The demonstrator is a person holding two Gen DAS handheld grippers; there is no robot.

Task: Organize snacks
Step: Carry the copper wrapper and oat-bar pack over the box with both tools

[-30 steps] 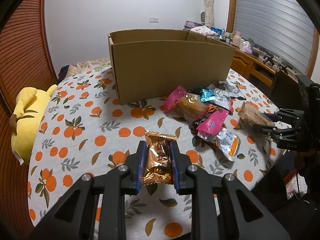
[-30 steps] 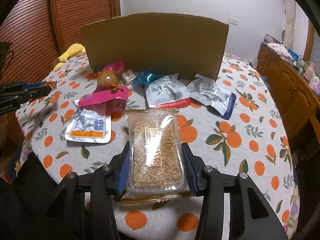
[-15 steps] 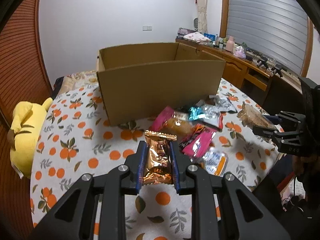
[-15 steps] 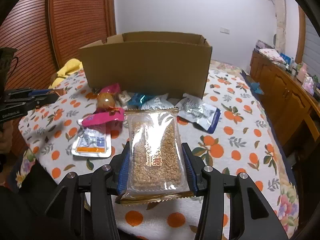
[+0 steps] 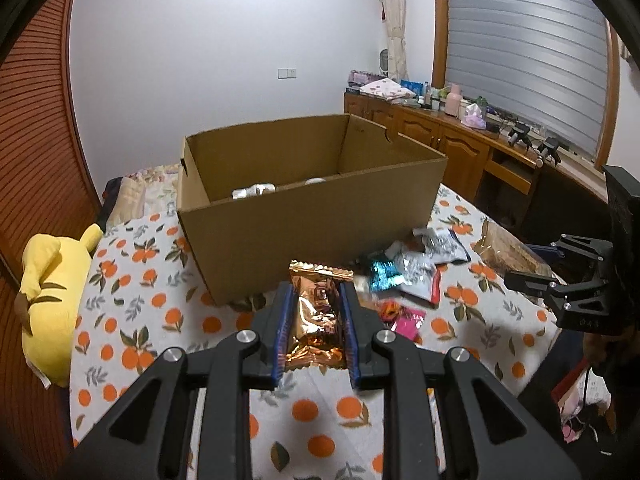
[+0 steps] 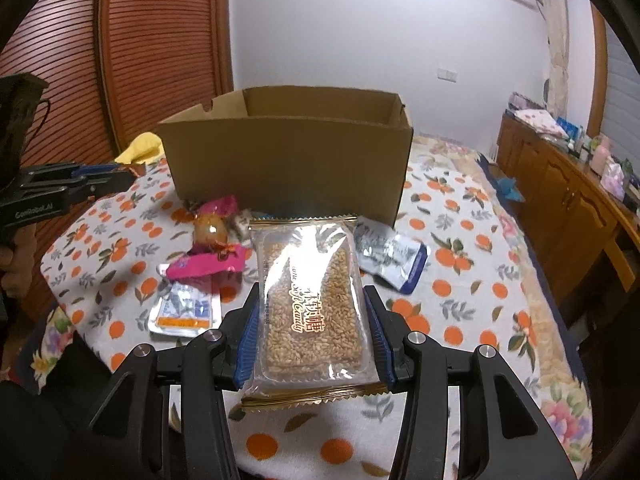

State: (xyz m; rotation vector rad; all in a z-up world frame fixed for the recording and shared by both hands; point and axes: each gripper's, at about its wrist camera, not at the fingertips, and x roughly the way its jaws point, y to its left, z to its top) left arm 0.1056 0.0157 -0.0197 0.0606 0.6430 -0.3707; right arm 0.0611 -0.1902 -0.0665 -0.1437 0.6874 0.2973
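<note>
- bedroom setting: white cloth printed with oranges [image 5: 132, 304] covers the work surface; open brown cardboard box [image 5: 312, 216] stands on it.
- left gripper [image 5: 316, 322] has its fingers closed narrow on a copper foil snack packet [image 5: 318, 316], held off the cloth, near the box's front wall.
- right gripper [image 6: 312, 330] has its fingers set wider, clamping a clear packet of sesame-grain soft candy with gold edges [image 6: 310, 300], also off the cloth, in front of the box.
- progress, judged: early to middle. at least two pale wrapped items [image 5: 254, 191] show inside the box; both held packets are not yet in.
- left on the cloth: pink wrapper [image 6: 208, 264], round amber-wrapped sweet [image 6: 210, 232], silver sachet with orange strip [image 6: 184, 312], silver-and-blue pouch [image 6: 390, 258], teal foil piece [image 5: 382, 276].
- next, judged: both packets need lifting over the box rim, then release.
- surroundings: yellow plush toy [image 5: 52, 292] at the cloth's edge, slatted wooden wardrobe doors [image 6: 152, 40], wooden cabinets [image 5: 440, 140] with bottles under a shuttered window, white walls.
</note>
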